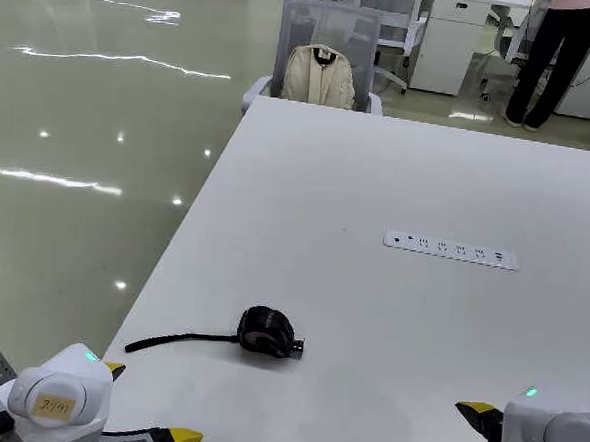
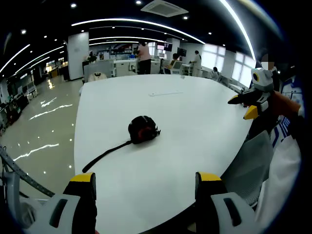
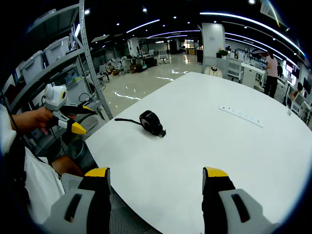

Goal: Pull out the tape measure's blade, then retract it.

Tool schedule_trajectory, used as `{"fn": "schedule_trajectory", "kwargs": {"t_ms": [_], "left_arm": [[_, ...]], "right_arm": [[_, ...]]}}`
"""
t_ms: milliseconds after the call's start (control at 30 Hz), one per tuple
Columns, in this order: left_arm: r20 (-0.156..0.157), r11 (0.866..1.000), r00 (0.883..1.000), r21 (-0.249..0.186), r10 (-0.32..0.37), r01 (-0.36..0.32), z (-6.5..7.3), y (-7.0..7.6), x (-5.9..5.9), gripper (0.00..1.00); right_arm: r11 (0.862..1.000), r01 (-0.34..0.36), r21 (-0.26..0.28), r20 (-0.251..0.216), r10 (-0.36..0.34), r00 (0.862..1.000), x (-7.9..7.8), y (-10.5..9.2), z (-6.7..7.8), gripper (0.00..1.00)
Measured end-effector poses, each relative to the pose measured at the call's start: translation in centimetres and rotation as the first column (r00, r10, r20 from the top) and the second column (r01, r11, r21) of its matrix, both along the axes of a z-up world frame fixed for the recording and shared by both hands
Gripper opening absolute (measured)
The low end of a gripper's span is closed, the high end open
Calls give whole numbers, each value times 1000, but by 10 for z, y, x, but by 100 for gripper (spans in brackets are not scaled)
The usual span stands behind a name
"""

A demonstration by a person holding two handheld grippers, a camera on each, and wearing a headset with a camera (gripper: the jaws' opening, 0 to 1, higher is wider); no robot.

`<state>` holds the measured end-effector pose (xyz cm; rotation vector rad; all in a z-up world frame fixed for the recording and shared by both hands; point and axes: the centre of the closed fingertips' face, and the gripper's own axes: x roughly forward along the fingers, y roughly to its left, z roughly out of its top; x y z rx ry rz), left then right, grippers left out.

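Note:
A black tape measure [image 1: 267,332] lies on the white table [image 1: 407,188] near its front edge, its black strap [image 1: 172,341] trailing to the left. The tape measure [image 2: 143,129] has red on its side and sits ahead of the left gripper [image 2: 145,179], whose yellow-tipped jaws stand wide apart and empty. The right gripper [image 3: 156,173] is open too, with the tape measure [image 3: 151,122] some way beyond it. In the head view the left gripper [image 1: 144,404] is at the bottom left and the right gripper [image 1: 440,432] at the bottom right, both short of the tape measure.
A white power strip [image 1: 451,250] lies on the table further back on the right. A grey chair [image 1: 325,55] with a cream jacket stands at the far end. A person [image 1: 553,57] stands by desks at the back right. Metal shelving [image 3: 58,58] rises beside the table.

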<state>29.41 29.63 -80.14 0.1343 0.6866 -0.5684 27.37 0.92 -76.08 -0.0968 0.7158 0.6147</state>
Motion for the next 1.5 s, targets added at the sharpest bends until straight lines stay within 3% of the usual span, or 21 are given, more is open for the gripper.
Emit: {"fn": "schedule_trajectory", "kwargs": {"t_ms": [333,833,1500], "left_arm": [[6,1000,1000,7,16,-16,2,7,6,80],[4,1000,1000,12,16,-16,1,2,11,79],[-3,1000,1000,12,5,-5,-6,-6,28,79]], "right_arm": [[1000,-28,-8,-7,28,1000,4,3,-3,78],[999,-51,-13,-5,51,999,13,0,-6,77],[996,-87,-37,-12,86,996,29,7,-14,74]]}}
